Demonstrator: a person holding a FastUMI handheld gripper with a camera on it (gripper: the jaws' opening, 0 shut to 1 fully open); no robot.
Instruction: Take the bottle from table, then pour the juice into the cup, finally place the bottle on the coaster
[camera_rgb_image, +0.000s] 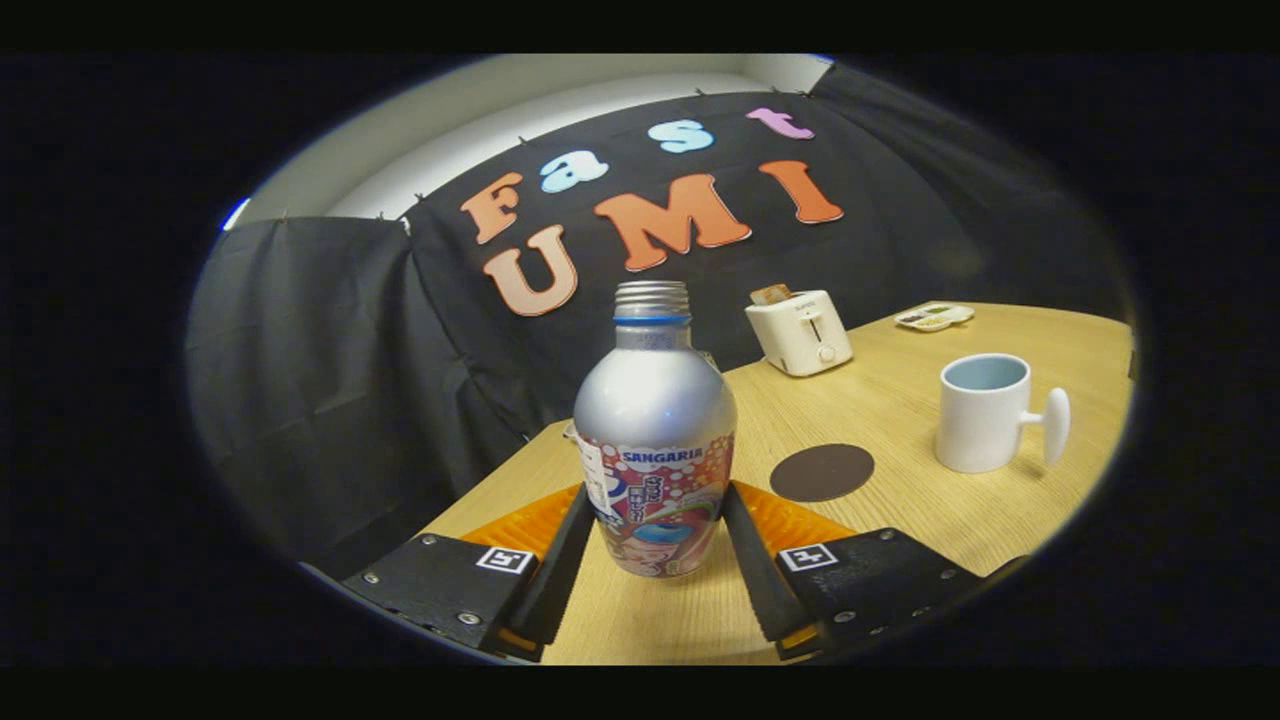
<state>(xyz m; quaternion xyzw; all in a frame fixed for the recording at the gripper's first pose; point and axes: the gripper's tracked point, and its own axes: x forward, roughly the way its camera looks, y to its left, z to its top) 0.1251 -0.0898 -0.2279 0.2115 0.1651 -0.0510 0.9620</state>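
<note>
A silver aluminium bottle (655, 420) with a colourful label and a bare threaded neck without a cap stands upright between my two fingers. My gripper (657, 492) is shut on its lower body, and both black fingers (560, 555) press against the label's sides. Its base is at the wooden table (900, 400); I cannot tell whether it rests there or is just off it. A dark round coaster (822, 472) lies flat just beyond the right finger. Further right stands a white cup (985, 412), upright, with its knob handle pointing right.
A white toaster (800, 332) with a slice in its slot stands at the back of the table by the black cloth wall. A small white tray (934, 317) lies at the far right edge. The table's left edge runs close behind the bottle.
</note>
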